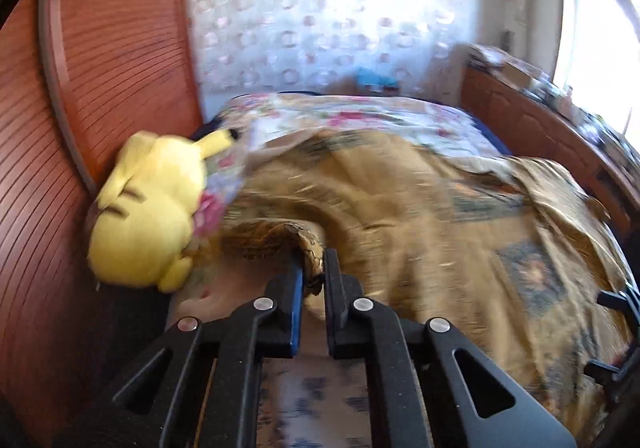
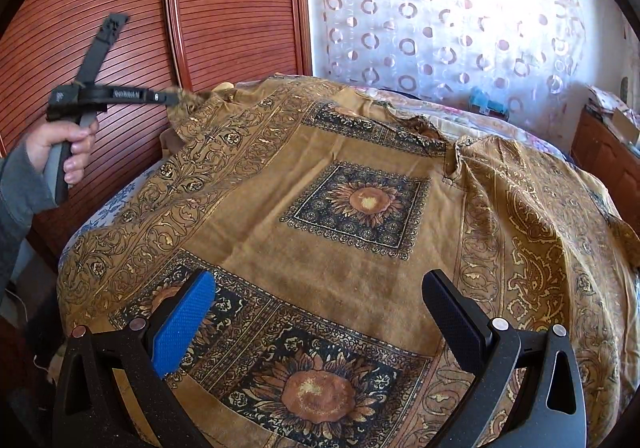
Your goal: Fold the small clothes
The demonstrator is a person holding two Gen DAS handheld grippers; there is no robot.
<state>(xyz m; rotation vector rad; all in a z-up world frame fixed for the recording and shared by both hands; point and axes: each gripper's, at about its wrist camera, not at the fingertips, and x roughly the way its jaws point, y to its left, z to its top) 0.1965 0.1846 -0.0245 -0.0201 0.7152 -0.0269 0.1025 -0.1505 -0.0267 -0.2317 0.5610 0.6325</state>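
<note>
A mustard-brown garment (image 2: 332, 204) printed with dark sunflower squares and paisley borders lies spread over the bed. My left gripper (image 1: 313, 266) is shut on a bunched corner of the garment (image 1: 280, 236), lifted off the bed at the far left. In the right wrist view the left gripper (image 2: 168, 97) is seen from the side, pinching that corner, with a person's hand (image 2: 68, 144) on its handle. My right gripper (image 2: 320, 288) stands open low over the near part of the cloth, its blue pad (image 2: 184, 324) and black pad (image 2: 452, 320) wide apart with nothing clamped.
A yellow plush toy (image 1: 148, 208) lies at the bed's left edge against red slatted wardrobe doors (image 2: 224, 8). A floral bedspread (image 1: 340, 116) shows beyond the garment. A patterned sheer curtain (image 2: 440, 16) hangs behind. A cluttered wooden dresser (image 1: 540, 128) stands right.
</note>
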